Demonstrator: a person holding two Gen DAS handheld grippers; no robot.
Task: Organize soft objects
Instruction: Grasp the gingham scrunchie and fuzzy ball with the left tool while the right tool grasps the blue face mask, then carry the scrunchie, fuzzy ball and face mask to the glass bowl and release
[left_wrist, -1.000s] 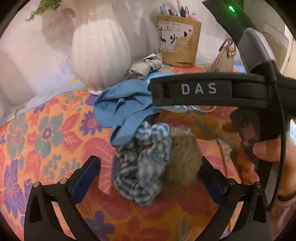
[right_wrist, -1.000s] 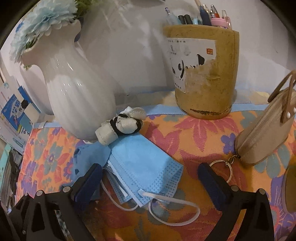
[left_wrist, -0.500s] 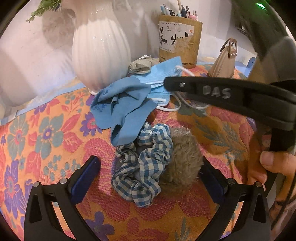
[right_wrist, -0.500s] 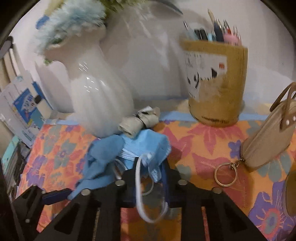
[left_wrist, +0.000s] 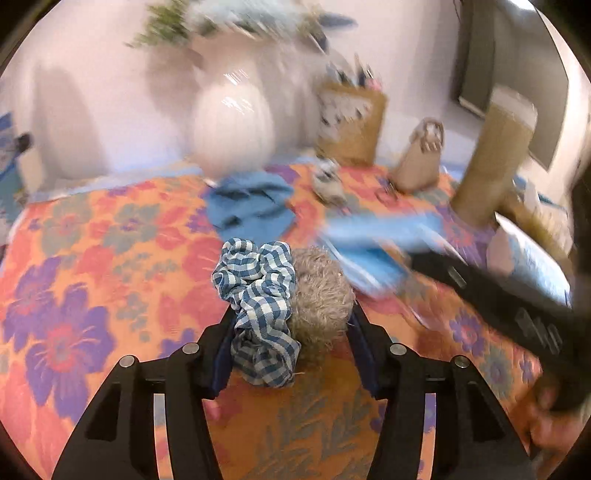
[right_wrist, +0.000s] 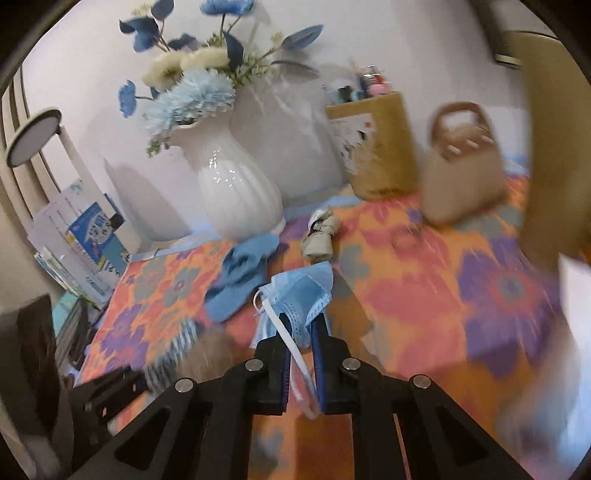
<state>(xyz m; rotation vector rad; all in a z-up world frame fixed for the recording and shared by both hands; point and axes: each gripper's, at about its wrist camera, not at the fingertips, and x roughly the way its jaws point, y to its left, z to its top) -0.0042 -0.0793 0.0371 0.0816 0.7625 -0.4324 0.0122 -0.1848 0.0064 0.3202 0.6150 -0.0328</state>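
Partly blurred, face masks (right_wrist: 300, 295) hide tongs' (right_wrist: 301, 354) pads.

A white ribbed vase (right_wrist: 236, 192) holding blue and cream artificial flowers (right_wrist: 192, 85) is standing at the back of the surface (right_wrist: 417, 288), which is wearing an orange cloth with red and purple blooms. To its right a tan pen holder (right_wrist: 376, 147) with pens poking out is sitting against the wall, and a small beige handbag (right_wrist: 461, 177) is standing upright beside it. Printed booklets (right_wrist: 81, 236) are leaning against the wall off the left edge.
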